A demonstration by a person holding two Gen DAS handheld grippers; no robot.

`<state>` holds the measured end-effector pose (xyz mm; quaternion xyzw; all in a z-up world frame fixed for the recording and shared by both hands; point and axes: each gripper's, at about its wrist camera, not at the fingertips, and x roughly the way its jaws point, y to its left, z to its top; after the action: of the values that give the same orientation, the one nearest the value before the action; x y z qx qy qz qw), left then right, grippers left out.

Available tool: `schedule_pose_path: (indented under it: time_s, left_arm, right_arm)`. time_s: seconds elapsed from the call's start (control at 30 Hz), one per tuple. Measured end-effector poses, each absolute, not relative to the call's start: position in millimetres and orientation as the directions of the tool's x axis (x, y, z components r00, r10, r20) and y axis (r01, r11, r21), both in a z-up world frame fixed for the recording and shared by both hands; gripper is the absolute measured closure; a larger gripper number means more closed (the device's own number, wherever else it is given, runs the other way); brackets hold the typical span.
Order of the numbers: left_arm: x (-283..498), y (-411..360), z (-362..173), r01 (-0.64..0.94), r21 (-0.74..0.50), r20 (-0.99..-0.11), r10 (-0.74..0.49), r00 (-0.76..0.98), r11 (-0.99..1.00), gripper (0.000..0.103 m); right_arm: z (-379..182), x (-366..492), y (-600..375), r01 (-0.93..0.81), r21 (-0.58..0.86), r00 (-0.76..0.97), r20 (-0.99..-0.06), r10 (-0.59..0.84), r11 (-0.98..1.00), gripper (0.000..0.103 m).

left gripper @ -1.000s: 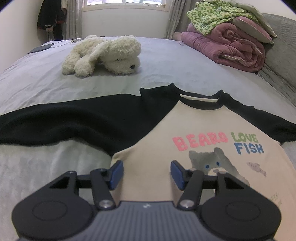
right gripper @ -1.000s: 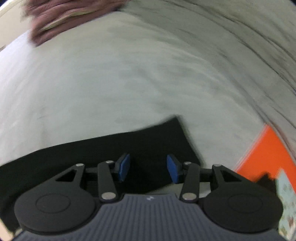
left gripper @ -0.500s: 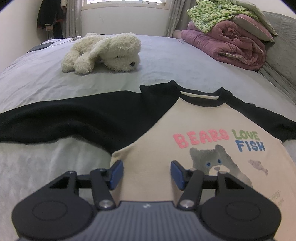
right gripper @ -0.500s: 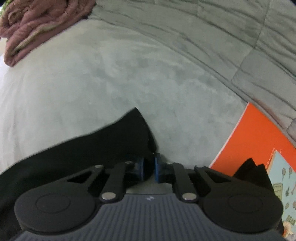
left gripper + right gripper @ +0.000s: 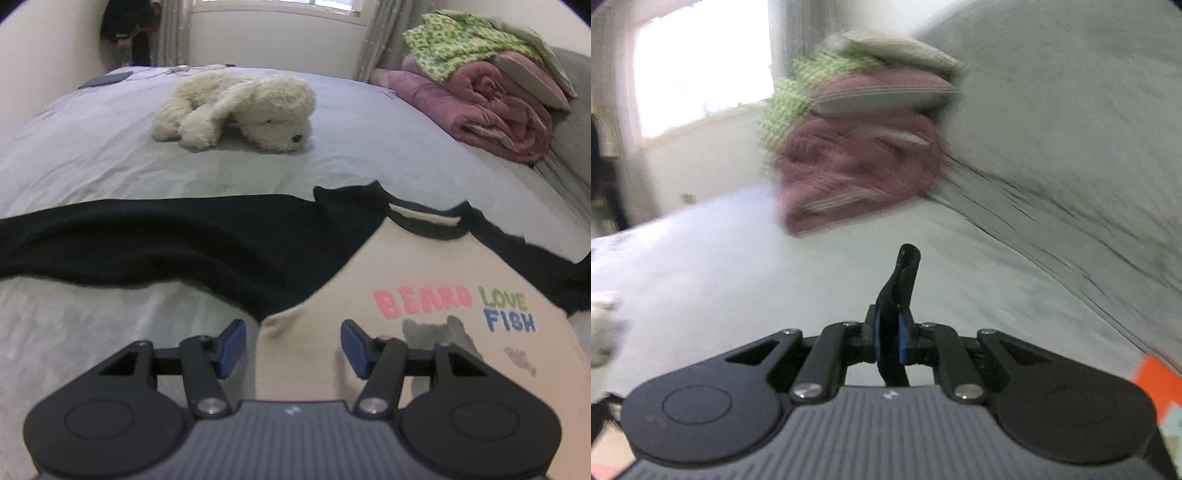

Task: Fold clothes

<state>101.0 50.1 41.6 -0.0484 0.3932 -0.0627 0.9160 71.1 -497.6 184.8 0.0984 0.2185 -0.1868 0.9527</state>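
A cream shirt (image 5: 424, 266) with black raglan sleeves and a "BEARS LOVE FISH" bear print lies flat on the grey bed. Its long black left sleeve (image 5: 129, 240) stretches out to the left edge of the left wrist view. My left gripper (image 5: 291, 343) hovers open just above the shirt's lower left side, with nothing between its blue pads. In the right wrist view my right gripper (image 5: 889, 339) is shut on the black cuff of the other sleeve (image 5: 903, 273), lifted clear of the bed, with a tuft of cloth sticking up past the pads.
A cream plush dog (image 5: 240, 107) lies on the bed (image 5: 92, 155) beyond the shirt. Folded maroon and green blankets (image 5: 487, 92) are stacked at the far right by a grey headboard (image 5: 1071, 110). An orange book (image 5: 1156, 384) lies at the right. A window is behind.
My right gripper closed on the black sleeve cuff, then rose and tilted up with it, so its view swung from the bed to the blanket pile. The left gripper barely moved.
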Motion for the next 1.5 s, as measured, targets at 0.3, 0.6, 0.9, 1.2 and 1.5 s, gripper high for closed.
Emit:
schedule_pose_path:
  time_s: [0.3, 0.6, 0.9, 1.2, 1.5]
  left_arm:
    - [102, 84, 59, -0.005, -0.244, -0.687, -0.169, 0.707, 0.970, 0.045]
    - [107, 126, 66, -0.122, -0.361, -0.679, -0.171, 0.714, 0.925, 0.045]
    - [110, 144, 67, -0.172, -0.412, -0.675, -0.172, 0.718, 0.895, 0.045]
    - [110, 146, 67, -0.180, -0.421, -0.673, -0.173, 0.719, 0.889, 0.045]
    - [110, 148, 66, -0.186, -0.426, -0.676, -0.174, 0.716, 0.886, 0.045]
  right_arm:
    - [176, 109, -326, 0.087, 0.019, 0.904, -0.422, -0.071, 0.996, 0.092]
    - [123, 137, -203, -0.083, 0.040, 0.855, -0.510, 0.091, 0.996, 0.092]
    - [99, 140, -138, -0.154, 0.117, 0.813, -0.549, 0.193, 0.981, 0.092]
    - [86, 138, -91, -0.215, 0.110, 0.798, -0.554, 0.240, 0.970, 0.091]
    - [76, 151, -60, -0.227, 0.111, 0.775, -0.582, 0.248, 0.968, 0.091]
